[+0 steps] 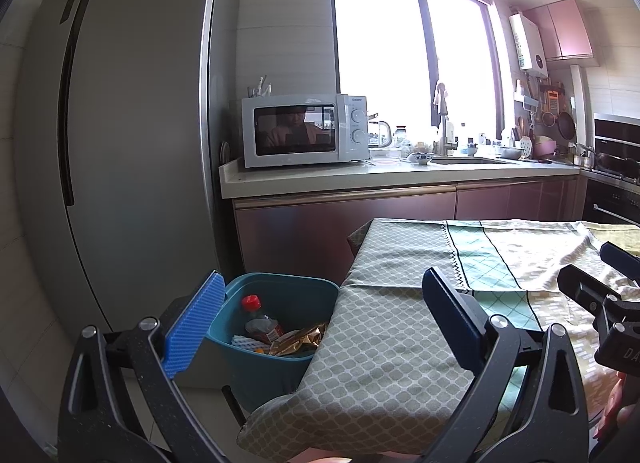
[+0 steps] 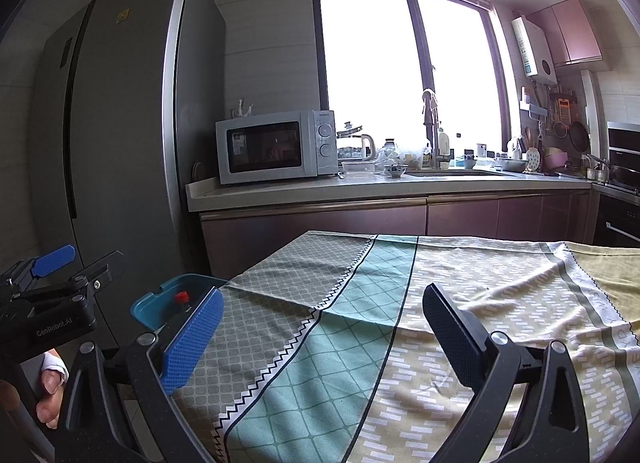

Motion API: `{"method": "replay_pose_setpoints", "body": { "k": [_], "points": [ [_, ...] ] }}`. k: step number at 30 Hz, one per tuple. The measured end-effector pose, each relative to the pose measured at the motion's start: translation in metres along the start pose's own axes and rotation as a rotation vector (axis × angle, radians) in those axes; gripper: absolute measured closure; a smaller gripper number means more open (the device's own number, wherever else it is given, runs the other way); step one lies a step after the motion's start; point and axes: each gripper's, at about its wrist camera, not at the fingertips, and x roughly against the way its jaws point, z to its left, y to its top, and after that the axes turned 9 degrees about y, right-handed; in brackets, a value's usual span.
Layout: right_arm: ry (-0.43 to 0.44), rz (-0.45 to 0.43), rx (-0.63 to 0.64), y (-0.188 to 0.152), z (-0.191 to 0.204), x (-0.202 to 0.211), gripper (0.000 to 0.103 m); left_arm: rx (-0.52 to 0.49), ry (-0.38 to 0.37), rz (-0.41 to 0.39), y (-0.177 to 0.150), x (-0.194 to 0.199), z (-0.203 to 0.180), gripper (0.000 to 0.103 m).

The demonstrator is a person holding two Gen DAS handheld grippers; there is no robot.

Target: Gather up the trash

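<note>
A teal bin [image 1: 276,359] stands on the floor at the table's left end. Inside it lie a plastic bottle with a red cap [image 1: 260,321], a gold wrapper [image 1: 298,339] and a white scrap. My left gripper [image 1: 322,327] is open and empty, held over the table corner beside the bin. My right gripper [image 2: 324,337] is open too, hovering above the patterned tablecloth [image 2: 400,323] with nothing between its fingers. The right wrist view shows the bin rim [image 2: 146,309], the bottle cap [image 2: 182,297] and my left gripper [image 2: 72,263] at the far left.
A tall grey fridge [image 1: 132,143] rises behind the bin. A counter [image 1: 400,175] with a microwave [image 1: 304,131], a sink and dishes runs under the window. An oven [image 1: 616,175] stands at the right. A person's hand [image 2: 50,391] holds the left gripper's handle.
</note>
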Motion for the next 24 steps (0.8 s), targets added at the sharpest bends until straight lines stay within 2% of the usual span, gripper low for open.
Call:
{"method": "replay_pose_setpoints", "body": {
  "k": [17, 24],
  "points": [
    [-0.009, 0.002, -0.009, -0.001, -0.009, -0.004, 0.007, -0.014, -0.008, -0.002, 0.0, -0.005, -0.006, 0.006],
    [-0.016, 0.007, -0.019, -0.003, -0.016, -0.006, 0.007, -0.031, -0.042, 0.015, -0.001, -0.01, -0.021, 0.006]
  ]
}}
